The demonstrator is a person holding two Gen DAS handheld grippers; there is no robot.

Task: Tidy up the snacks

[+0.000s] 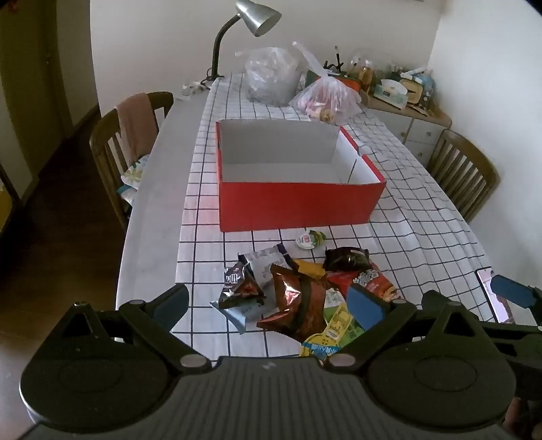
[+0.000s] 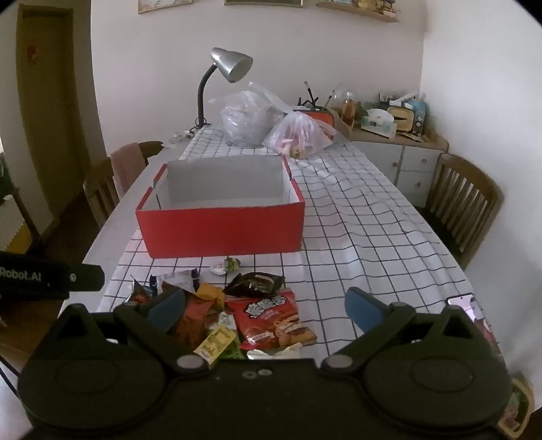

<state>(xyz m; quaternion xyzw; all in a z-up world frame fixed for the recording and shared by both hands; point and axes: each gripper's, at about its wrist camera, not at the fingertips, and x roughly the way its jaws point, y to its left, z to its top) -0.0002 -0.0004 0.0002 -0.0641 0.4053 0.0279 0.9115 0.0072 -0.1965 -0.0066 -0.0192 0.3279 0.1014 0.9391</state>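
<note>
We hold both grippers above the near end of the table (image 1: 152,220), and we take the red box (image 1: 298,199) as our landmark; it stands open on the checked cloth (image 1: 406,216), its white inside bare as far as we see. The snacks (image 1: 305,291) lie in a loose heap on the cloth, on our side of the box and a little apart from it; a small jelly cup (image 1: 309,239) sits between heap and box, close to the box's front wall. In the heap we make out a brown foil bag (image 1: 294,298), a dark packet (image 1: 345,259) nearest the box, and a red packet (image 2: 271,318) beside it.

Our left gripper (image 1: 271,304) hangs over the heap with its jaws spread wide and nothing between them; its right finger hides part of the red packet. Our right gripper (image 2: 264,308) is likewise spread wide and empty, above the heap's right side.

Behind the box stand two plastic bags (image 1: 271,74) and a lamp (image 1: 257,17); right of the box, at the near table edge, lies a phone (image 2: 469,306); a chair (image 1: 128,142) stands left of the box, another (image 2: 460,203) right.
</note>
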